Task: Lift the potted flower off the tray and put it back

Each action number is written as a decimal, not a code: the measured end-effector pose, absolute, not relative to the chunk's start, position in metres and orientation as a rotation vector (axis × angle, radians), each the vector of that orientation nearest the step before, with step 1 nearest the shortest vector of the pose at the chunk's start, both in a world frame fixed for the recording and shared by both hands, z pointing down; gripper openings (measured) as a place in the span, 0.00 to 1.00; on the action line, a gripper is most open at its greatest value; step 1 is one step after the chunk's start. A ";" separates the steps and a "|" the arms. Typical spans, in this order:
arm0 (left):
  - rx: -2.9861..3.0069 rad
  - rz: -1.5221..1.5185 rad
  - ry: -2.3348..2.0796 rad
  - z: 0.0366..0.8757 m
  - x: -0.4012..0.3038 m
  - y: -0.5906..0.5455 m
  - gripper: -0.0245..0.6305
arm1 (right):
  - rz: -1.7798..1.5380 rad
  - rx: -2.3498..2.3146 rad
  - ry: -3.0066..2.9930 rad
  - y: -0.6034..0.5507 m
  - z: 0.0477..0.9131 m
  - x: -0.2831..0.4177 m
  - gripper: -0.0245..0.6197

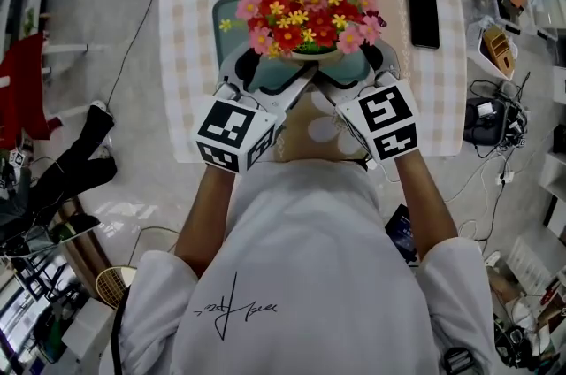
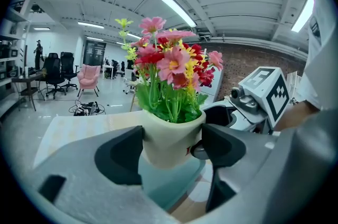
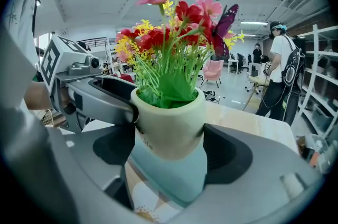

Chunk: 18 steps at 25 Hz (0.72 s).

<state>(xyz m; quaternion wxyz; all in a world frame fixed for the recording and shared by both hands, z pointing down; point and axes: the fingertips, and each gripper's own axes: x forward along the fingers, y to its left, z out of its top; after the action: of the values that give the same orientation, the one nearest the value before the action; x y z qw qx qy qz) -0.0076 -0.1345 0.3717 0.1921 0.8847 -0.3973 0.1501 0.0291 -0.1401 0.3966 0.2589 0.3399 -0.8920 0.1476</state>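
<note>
Clasping pot (image 2: 170,136): left gripper (image 2: 171,150), right gripper (image 3: 170,150).

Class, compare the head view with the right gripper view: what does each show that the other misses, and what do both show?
Only the head view: the black phone lying on the checked tablecloth, and the marker cube on the right gripper. Only the right gripper view: the cream side of the pot between that gripper's jaws, a purple butterfly among the blooms, and a person with a backpack standing behind. Both: the flowers, the teal tray and the left gripper closed on the pot.
</note>
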 end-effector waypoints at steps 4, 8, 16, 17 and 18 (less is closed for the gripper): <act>2.475 0.428 -1.117 0.374 -0.006 -0.138 0.56 | 0.409 0.915 -2.418 -0.143 0.399 0.031 0.67; 2.467 0.438 -1.119 0.376 -0.006 -0.142 0.56 | 0.414 0.907 -2.418 -0.147 0.402 0.031 0.67; 2.445 0.463 -1.114 0.385 0.001 -0.152 0.56 | 0.429 0.892 -2.413 -0.157 0.411 0.037 0.67; 2.444 0.467 -1.114 0.387 0.002 -0.153 0.56 | 0.431 0.891 -2.412 -0.158 0.412 0.039 0.67; 2.442 0.470 -1.114 0.388 0.003 -0.154 0.56 | 0.434 0.890 -2.412 -0.159 0.413 0.040 0.67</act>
<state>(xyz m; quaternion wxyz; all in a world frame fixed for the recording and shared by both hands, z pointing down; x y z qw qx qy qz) 0.0033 -0.1537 0.3879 0.2070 0.8768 -0.4000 0.1687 0.0398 -0.1592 0.4134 0.2639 0.3292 -0.8923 0.1605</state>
